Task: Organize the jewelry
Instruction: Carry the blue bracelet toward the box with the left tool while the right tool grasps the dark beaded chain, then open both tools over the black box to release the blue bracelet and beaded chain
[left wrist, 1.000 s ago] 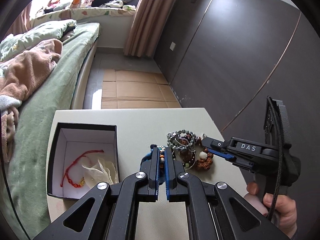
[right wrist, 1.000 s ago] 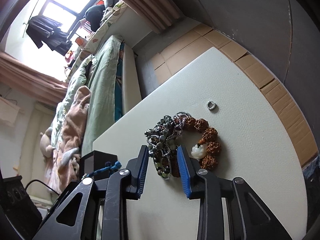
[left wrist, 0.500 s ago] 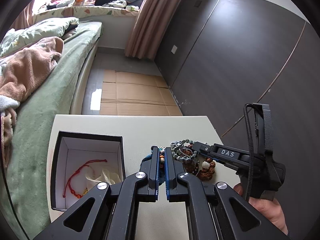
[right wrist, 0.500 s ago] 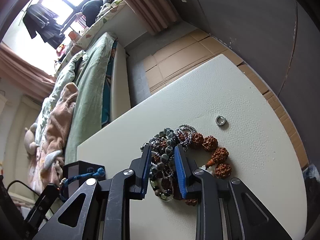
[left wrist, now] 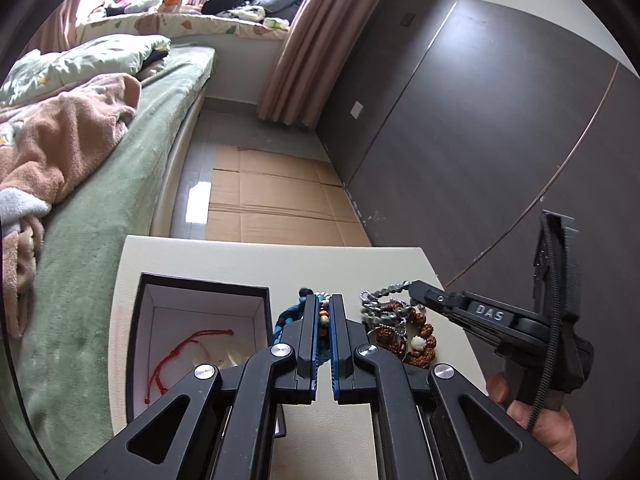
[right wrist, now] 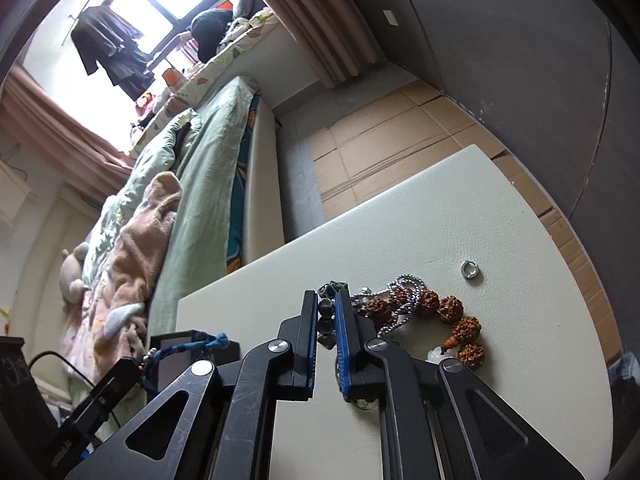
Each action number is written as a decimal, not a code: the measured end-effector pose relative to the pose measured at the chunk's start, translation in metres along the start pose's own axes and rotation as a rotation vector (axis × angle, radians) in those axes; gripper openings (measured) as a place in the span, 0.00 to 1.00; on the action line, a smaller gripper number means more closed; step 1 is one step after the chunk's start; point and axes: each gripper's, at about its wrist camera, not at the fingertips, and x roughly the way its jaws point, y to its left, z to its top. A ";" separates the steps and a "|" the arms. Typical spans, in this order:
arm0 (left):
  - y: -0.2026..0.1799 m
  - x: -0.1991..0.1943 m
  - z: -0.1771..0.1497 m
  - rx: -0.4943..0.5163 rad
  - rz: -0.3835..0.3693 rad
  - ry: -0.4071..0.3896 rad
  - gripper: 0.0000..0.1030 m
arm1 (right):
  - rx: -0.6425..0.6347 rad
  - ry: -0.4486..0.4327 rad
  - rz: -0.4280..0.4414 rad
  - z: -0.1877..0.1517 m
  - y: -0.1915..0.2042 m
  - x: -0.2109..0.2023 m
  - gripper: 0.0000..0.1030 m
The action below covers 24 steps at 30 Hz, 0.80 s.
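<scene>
Box blocks left; tbl far side free.

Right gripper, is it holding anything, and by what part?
Yes. The right gripper is shut on the grey bead bracelet, pinching a few beads of its loop.

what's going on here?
A person is sorting jewelry on a white table with two handheld grippers. The left gripper is shut on a blue cord bracelet beside the open box. The right gripper is clamped on a grey bead bracelet in the tangled pile.
</scene>
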 end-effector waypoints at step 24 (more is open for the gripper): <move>0.045 -0.021 -0.007 -0.124 0.094 0.011 0.07 | -0.133 -0.078 0.321 -0.043 0.089 -0.036 0.10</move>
